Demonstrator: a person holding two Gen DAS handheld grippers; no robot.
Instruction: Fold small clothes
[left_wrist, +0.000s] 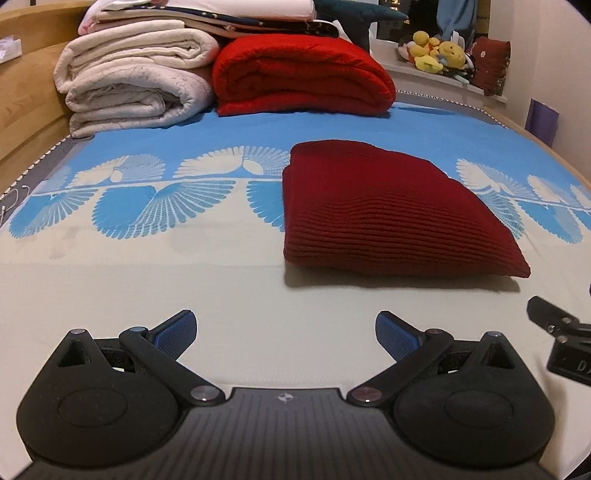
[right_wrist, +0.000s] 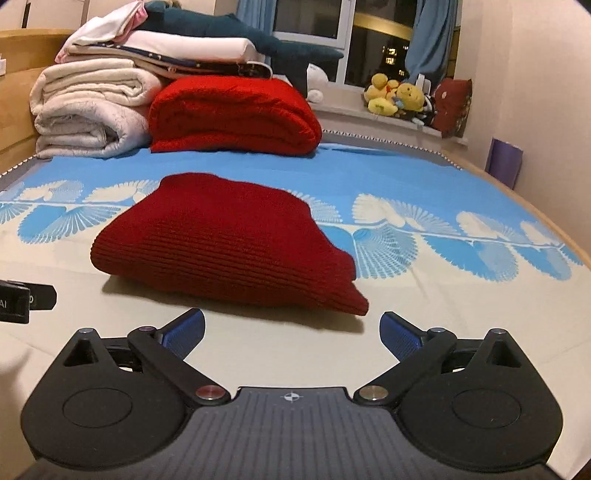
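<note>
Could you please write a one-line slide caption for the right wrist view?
Open right gripper poised before a folded dark red knit garment on the blue-patterned bedspread.

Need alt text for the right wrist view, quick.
A folded dark red ribbed knit garment lies on a blue and cream patterned bedsheet, just beyond the open, empty right gripper. Behind it sit a folded bright red blanket and stacked cream blankets.

I see a dark red ribbed knitted garment (left_wrist: 388, 214) on a cream bed sheet (left_wrist: 147, 280) with blue fan-shaped pattern, and a bright red fluffy folded blanket (right_wrist: 232, 114) beside cream-white folded blankets (right_wrist: 85, 110).
</note>
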